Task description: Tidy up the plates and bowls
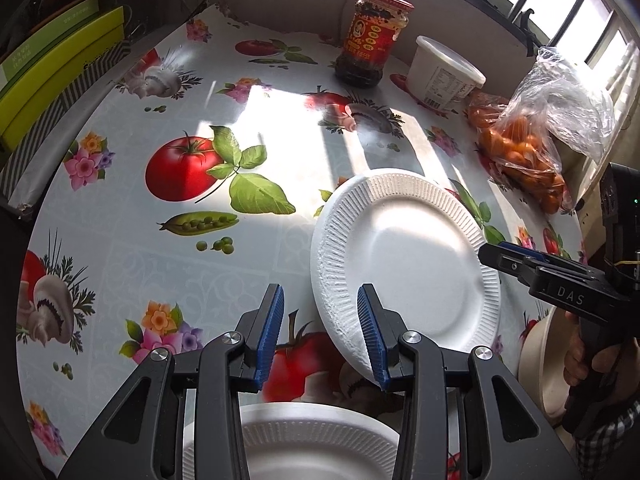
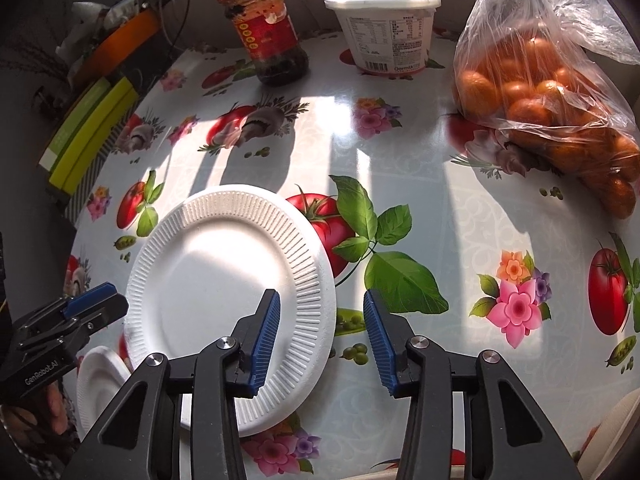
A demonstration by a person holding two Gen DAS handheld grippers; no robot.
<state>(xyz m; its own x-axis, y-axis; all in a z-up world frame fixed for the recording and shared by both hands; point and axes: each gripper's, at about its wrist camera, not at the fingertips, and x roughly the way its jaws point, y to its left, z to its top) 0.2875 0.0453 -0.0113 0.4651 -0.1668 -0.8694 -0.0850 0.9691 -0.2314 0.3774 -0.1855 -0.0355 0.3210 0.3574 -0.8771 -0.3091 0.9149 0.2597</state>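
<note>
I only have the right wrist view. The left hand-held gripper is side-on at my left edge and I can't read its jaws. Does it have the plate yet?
Observer: No. The left wrist view shows the left hand-held gripper open. The rim of the big white plate shows in the gap, with no pad pressing on it.
Operator: What's the white sliver below that gripper?
Observer: It's a second white plate with a ribbed rim, and the gripper's body partly covers it.
Operator: Is there anything beside my own gripper?
Observer: A beige bowl sits next to the hand holding the right hand-held gripper.
</note>
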